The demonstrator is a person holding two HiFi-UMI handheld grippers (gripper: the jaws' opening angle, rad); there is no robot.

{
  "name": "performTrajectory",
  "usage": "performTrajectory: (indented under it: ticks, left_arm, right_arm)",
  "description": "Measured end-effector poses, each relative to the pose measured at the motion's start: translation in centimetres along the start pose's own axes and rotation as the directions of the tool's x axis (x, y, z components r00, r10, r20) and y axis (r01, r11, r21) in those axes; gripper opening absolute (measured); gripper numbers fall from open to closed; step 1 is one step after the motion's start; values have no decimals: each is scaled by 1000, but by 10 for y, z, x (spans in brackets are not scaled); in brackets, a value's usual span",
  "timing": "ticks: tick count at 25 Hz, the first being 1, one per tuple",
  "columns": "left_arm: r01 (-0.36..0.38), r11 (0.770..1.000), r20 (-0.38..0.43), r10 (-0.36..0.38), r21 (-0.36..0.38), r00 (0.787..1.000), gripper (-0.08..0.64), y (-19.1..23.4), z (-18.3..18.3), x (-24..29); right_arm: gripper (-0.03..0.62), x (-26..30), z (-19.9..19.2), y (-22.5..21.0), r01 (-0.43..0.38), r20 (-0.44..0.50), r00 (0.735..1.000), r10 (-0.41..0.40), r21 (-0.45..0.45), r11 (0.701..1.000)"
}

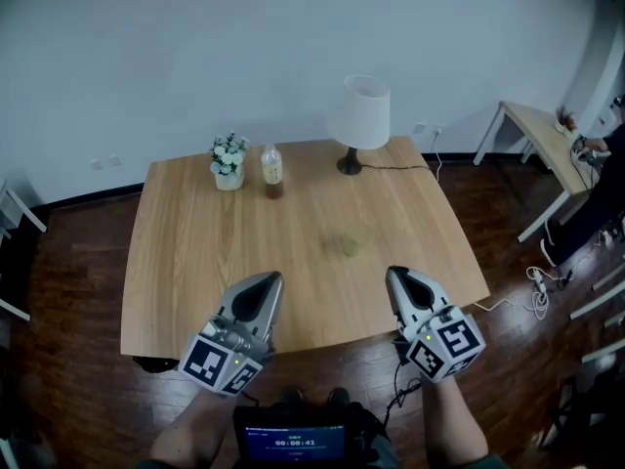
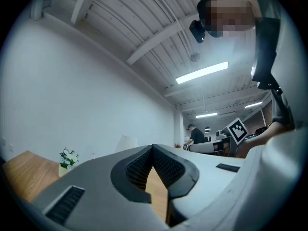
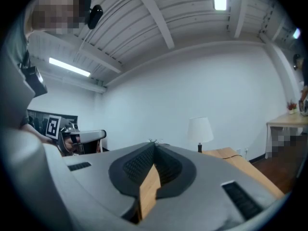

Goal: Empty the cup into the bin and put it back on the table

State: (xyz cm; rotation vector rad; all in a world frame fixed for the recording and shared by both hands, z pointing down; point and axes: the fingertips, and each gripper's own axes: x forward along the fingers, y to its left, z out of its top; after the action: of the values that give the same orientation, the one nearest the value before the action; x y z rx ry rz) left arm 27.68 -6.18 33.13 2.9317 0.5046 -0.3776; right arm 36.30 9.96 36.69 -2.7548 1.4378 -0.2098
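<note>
One room, and the biggest things in it were a plain white wall (image 1: 195, 47) and a dark wood floor (image 1: 68, 281). The gripper views added a white beamed ceiling (image 3: 159, 13) lit by strip lights. There was one broad, light wooden table (image 1: 195, 252) front and centre, and one smaller white desk (image 1: 537, 125) off at the right by the wall.

On the table, counted: one lamp (image 1: 359, 113) with a white shade stood at the far edge, its cord (image 1: 395, 167) trailing right. There was one small pot of white flowers (image 1: 229, 162) at the far left. One clear bottle (image 1: 272, 171) stood upright just beside the pot.

There were two grippers, both held low over the table's near edge. The left gripper (image 1: 266, 283) was clenched tight, pads together, nothing between them. The right gripper (image 1: 400, 279) was the same, jaws pressed together and empty.

And the cup? Neither claw had it. The only candidate was a faint olive smudge (image 1: 348, 243) on the tabletop right of centre, well short of the lamp and too blurred to call.

One small lit screen (image 1: 293, 444) sat at the person's chest, at the bottom of the head view.
</note>
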Motion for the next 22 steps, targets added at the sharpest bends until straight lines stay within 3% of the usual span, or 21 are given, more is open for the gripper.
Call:
performTrajectory:
  ticks: [9,22]
  left_arm:
    - [-30,999,33,29,22,999,2,-9,17,4]
    - [-19,999,14,19,31,1000,2,-37,25,4]
  right_arm:
    - [2,-16,24,-21,20,-30,999,-21,-39,999]
    - [2,-42,17,-31,27,-57,998,-28,-17,999]
